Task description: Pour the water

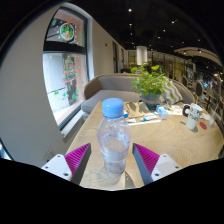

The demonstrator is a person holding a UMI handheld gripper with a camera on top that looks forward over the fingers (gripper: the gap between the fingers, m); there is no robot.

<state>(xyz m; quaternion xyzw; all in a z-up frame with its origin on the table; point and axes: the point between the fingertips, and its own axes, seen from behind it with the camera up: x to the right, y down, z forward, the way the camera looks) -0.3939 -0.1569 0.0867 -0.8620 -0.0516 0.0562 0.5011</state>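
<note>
One bottle (114, 140) upright | between tongs (112, 160) | contact unclear

Item: water bottle (114, 139) | Appearance: clear plastic, light-blue cap, partly filled | Pose: upright, cap on | Location: near edge of the wooden table (170, 140), between the gripper (113, 162) fingers | Contact: cannot tell whether the pads press it

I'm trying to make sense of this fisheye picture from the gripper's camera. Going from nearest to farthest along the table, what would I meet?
The tongs with pink pads, open → clear plastic water bottle with a blue cap standing between them → green leafy potted plant → grey curved sofa behind the light wooden table.
</note>
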